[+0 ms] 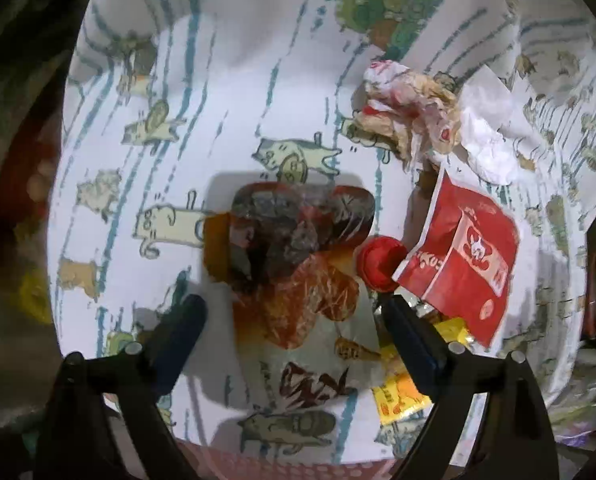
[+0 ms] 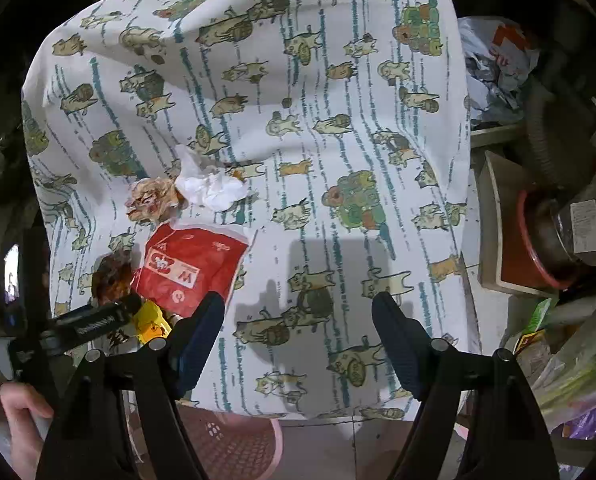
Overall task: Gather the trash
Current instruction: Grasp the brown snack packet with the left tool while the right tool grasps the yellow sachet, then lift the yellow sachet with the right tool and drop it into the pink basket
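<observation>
Trash lies on a cat-print tablecloth [image 1: 226,92]. My left gripper [image 1: 294,316] is open over a greasy clear plastic wrapper [image 1: 298,252], its fingers either side of it. A red bottle cap [image 1: 380,262], a red paper carton [image 1: 466,264], yellow sauce packets [image 1: 402,396], a crumpled stained wrapper [image 1: 410,112] and a white tissue [image 1: 490,148] lie to the right. My right gripper [image 2: 298,332] is open and empty over bare cloth, right of the red carton [image 2: 190,272], yellow packet [image 2: 150,322], stained wrapper [image 2: 152,198] and tissue [image 2: 210,188].
A pink perforated basket [image 2: 234,444] sits below the table's near edge. Right of the table stand a wooden box [image 2: 494,216], a red bowl [image 2: 534,240], plastic bags [image 2: 494,60] and other clutter. The left gripper's body [image 2: 90,322] shows at the right wrist view's left.
</observation>
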`<act>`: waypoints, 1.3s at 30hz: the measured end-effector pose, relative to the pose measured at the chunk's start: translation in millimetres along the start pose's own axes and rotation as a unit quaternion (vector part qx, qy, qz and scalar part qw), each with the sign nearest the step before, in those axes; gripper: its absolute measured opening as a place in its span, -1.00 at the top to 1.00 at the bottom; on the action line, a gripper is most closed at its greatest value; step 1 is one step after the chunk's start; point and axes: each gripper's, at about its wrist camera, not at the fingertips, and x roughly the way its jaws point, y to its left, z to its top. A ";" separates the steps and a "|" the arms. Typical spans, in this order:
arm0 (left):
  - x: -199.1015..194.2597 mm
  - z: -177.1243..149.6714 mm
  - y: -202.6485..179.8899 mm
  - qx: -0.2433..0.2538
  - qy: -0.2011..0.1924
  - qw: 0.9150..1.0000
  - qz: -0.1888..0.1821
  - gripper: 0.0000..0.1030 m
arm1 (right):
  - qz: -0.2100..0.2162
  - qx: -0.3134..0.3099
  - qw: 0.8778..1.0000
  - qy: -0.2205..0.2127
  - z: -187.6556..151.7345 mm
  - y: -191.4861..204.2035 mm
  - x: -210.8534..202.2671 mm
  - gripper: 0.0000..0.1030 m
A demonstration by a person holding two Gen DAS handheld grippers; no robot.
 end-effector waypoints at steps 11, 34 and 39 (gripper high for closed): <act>-38.6 2.3 29.6 -0.005 -0.026 0.999 -0.037 0.02 | 0.037 -0.023 0.999 0.028 -10.4 22.8 14.5 -0.53; -95.5 -22.0 114.2 -0.031 -0.084 0.995 -0.052 0.02 | 0.014 -0.130 0.988 0.081 -71.2 137.6 99.7 -0.51; -102.9 -25.6 114.3 -0.029 -0.093 0.994 -0.055 0.01 | 0.020 -0.118 0.990 0.078 -72.2 130.7 89.0 0.08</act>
